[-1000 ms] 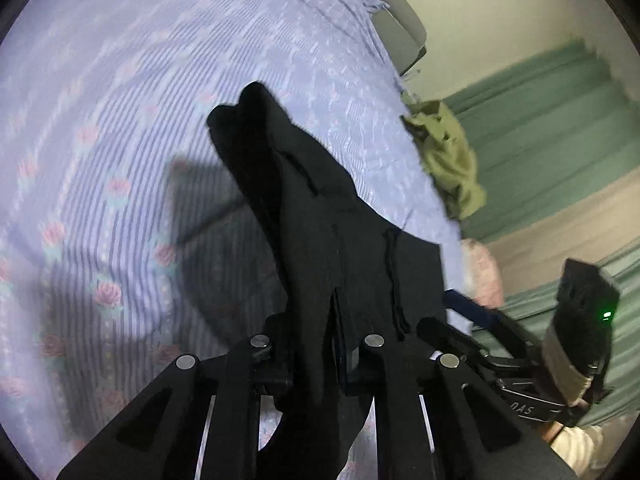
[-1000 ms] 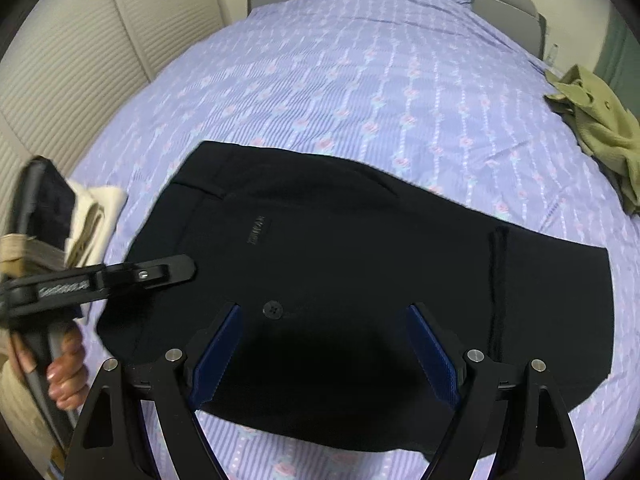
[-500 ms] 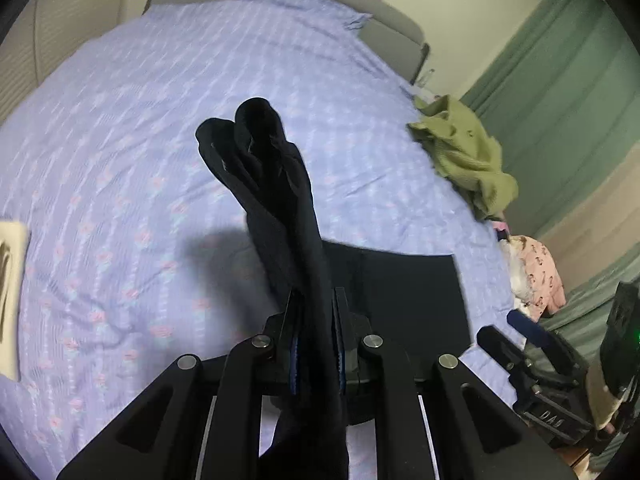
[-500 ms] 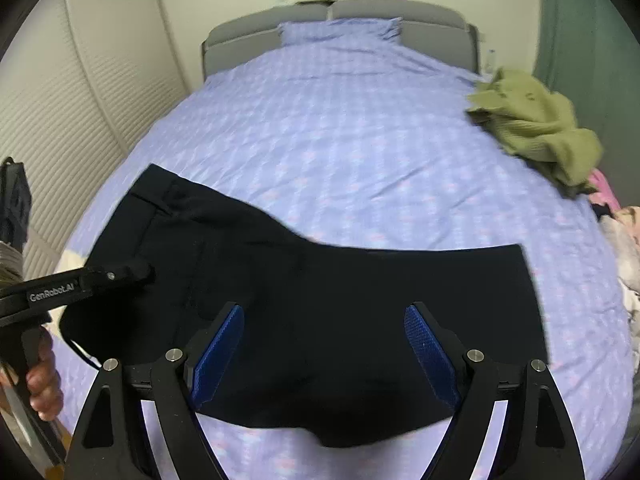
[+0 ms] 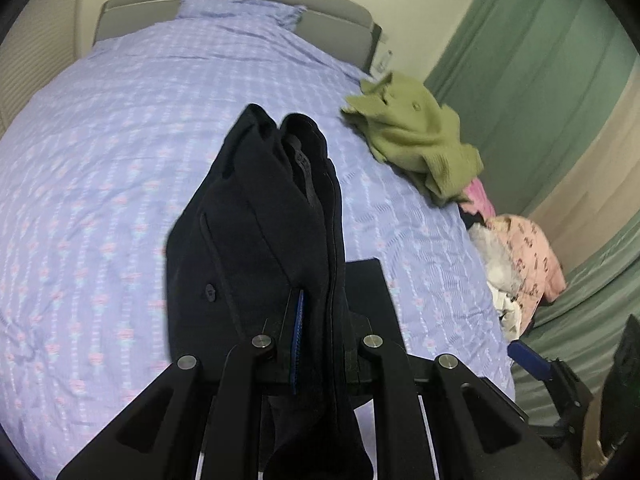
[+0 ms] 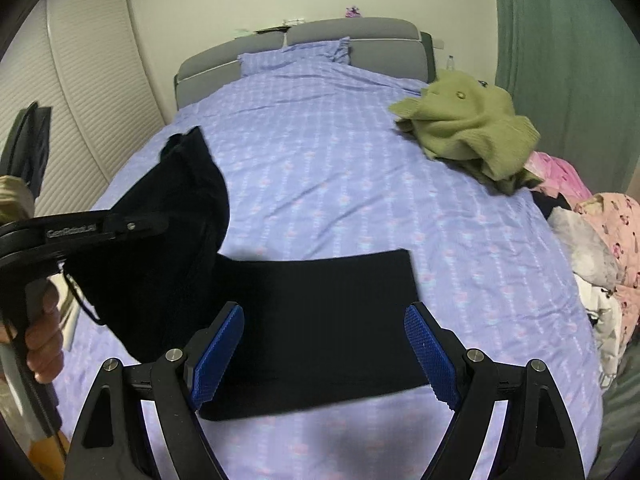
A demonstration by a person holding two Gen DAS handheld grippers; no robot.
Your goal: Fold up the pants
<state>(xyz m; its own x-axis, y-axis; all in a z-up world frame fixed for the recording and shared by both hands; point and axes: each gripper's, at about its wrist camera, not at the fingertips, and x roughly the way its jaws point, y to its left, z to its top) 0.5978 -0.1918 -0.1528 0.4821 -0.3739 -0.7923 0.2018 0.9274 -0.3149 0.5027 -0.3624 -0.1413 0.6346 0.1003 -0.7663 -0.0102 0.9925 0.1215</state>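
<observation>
My left gripper (image 5: 320, 344) is clamped on the black pants (image 6: 320, 312), lifting one end while the rest lies on the bed (image 6: 340, 168). My right gripper (image 6: 324, 352) hangs spread wide above them, holding nothing. Farther right sit a green sweater (image 6: 464, 128) and pink clothes (image 6: 600, 224) (possibly pajamas).

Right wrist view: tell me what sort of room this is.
Most likely a bedroom: a bed with a grey padded headboard, a pillow against it, and green curtains beside it.
</observation>
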